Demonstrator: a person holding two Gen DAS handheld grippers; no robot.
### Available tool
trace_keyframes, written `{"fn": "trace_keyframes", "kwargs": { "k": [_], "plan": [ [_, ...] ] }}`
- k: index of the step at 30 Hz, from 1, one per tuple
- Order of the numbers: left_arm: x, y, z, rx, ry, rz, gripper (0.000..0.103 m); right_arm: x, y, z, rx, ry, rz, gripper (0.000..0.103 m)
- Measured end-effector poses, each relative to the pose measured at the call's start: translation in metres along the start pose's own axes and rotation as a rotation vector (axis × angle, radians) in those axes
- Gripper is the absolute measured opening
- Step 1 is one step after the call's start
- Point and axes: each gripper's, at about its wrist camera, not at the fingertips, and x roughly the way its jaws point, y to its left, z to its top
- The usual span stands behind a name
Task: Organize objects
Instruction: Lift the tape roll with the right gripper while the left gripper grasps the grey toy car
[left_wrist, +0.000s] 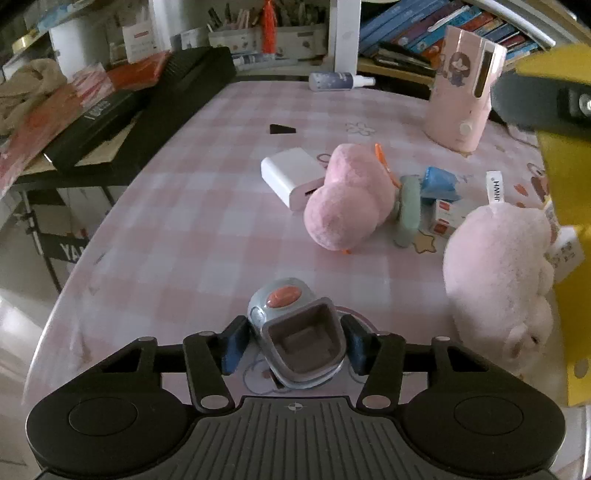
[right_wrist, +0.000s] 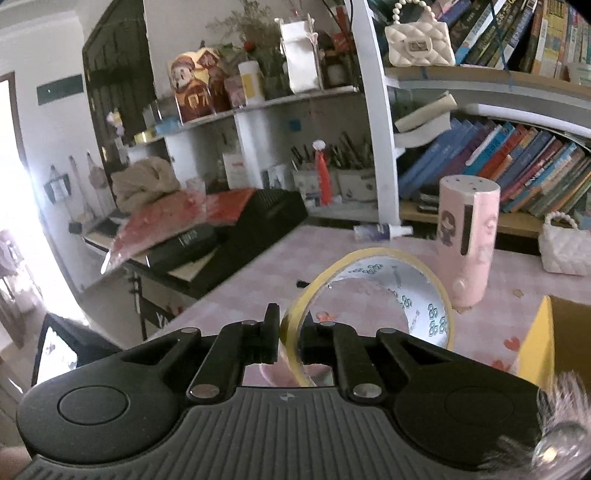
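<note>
A small grey-blue gadget (left_wrist: 284, 299) with an orange button lies on the pink checked table (left_wrist: 207, 206) near its front edge. My left gripper (left_wrist: 295, 345) is shut on it, with a blue pad pressed against each side of it. My right gripper (right_wrist: 290, 339) is shut on the rim of a yellow tape roll (right_wrist: 432, 314) and holds it in the air above the table. Two pink plush toys (left_wrist: 351, 199) (left_wrist: 498, 273) lie further back on the right, with a white power bank (left_wrist: 291, 173), a green ring (left_wrist: 408, 210) and a blue packet (left_wrist: 441, 182) among them.
A yellow cardboard box (left_wrist: 565, 166) (right_wrist: 535, 339) stands at the right. A tall pink cylinder (left_wrist: 461, 92) (right_wrist: 471, 243) stands behind, and a spray bottle (left_wrist: 340, 81) lies at the back edge. A black case (left_wrist: 184, 96) borders the left. Bookshelves rise behind the table.
</note>
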Motion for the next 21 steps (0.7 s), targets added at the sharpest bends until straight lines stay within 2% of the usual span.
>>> {"fn": "trace_keyframes", "kwargs": {
  "k": [1,3,8,15,21],
  "plan": [
    [-0.002,0.001,-0.001,-0.002,0.001,-0.004,0.05,-0.001,0.001,-0.001,-0.004,0.003,-0.005,0.009],
    [-0.008,0.004,0.0,-0.021,-0.008,-0.023,0.041,-0.005,0.002,-0.004,-0.016,0.006,-0.016,0.009],
    [-0.04,0.011,0.005,-0.033,-0.112,-0.055,0.04,-0.012,0.007,-0.008,-0.031,0.03,-0.06,0.009],
    [-0.09,0.037,0.003,-0.109,-0.237,-0.122,0.04,-0.03,0.015,-0.021,-0.032,0.06,-0.144,0.009],
    [-0.119,0.041,-0.011,-0.08,-0.299,-0.154,0.04,-0.045,0.029,-0.031,0.006,0.078,-0.172,0.009]
  ]
}}
